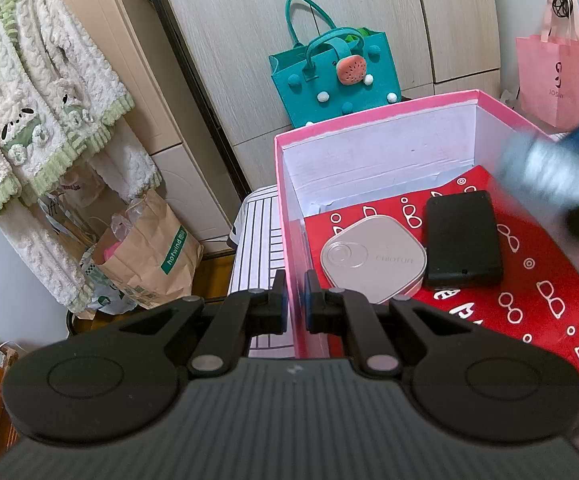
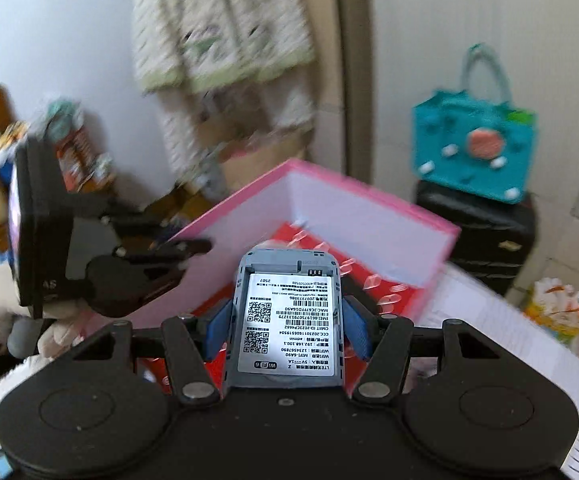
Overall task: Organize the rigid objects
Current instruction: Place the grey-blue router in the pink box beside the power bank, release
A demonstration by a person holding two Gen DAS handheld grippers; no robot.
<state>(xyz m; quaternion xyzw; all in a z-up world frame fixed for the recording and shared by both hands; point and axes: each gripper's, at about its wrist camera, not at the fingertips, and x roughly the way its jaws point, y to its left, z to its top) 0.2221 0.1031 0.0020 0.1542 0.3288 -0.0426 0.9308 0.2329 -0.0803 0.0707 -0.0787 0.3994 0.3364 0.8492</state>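
A pink box [image 1: 373, 114] with white inner walls stands on a striped surface. Inside it lies a red sheet with a white glasses print [image 1: 537, 280], and on that a beige square gadget [image 1: 373, 258] beside a black rectangular case [image 1: 463, 240]. My left gripper [image 1: 295, 300] is shut on the box's near-left wall; the right wrist view shows the left gripper [image 2: 193, 248] clamped on the pink rim. My right gripper [image 2: 287, 320] is shut on a grey pocket router [image 2: 289, 316], its label with QR codes facing up, above the box [image 2: 369, 204]. In the left wrist view the right gripper [image 1: 549, 176] is a blur over the box's far right.
A teal felt bag [image 1: 333, 80] sits behind the box on a black suitcase [image 2: 477, 240]. A pink tote [image 1: 555, 80] hangs at the right. A fleece garment [image 1: 37, 92] hangs at the left above paper bags [image 1: 149, 252]. A gloved hand [image 2: 53, 332] holds the left gripper.
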